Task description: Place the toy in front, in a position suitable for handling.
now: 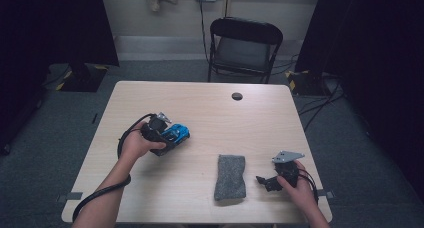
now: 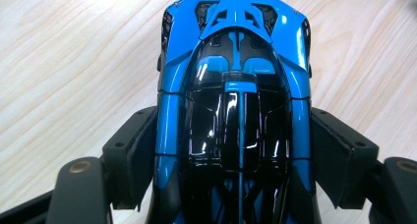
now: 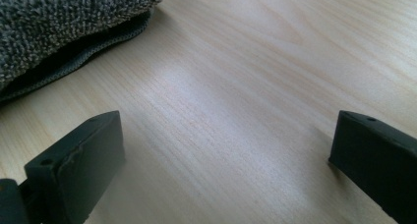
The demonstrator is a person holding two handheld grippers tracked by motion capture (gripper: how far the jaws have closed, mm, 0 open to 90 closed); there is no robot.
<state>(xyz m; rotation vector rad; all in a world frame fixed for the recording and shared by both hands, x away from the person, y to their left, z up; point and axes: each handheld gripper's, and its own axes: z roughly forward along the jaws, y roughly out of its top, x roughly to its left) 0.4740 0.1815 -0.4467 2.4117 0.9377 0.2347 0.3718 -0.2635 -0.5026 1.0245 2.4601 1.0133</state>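
A blue and black toy car [image 1: 177, 134] is held above the left half of the wooden table [image 1: 210, 108]. My left gripper [image 1: 170, 136] is shut on it. In the left gripper view the car [image 2: 236, 101] lies lengthwise between the two black pads [image 2: 135, 150], which press on its sides. A folded grey cloth [image 1: 230, 176] lies flat near the table's front edge. Just right of the cloth, my right gripper [image 1: 264, 180] rests low over the wood. Its jaws stand wide open in the right gripper view [image 3: 221, 155], with bare table between them and the cloth's edge [image 3: 64, 32] at upper left.
A round cable hole [image 1: 237, 96] sits near the table's far edge. A black folding chair [image 1: 243, 48] stands behind the table. Cables run over the grey floor at right, and a black cable trails from each gripper.
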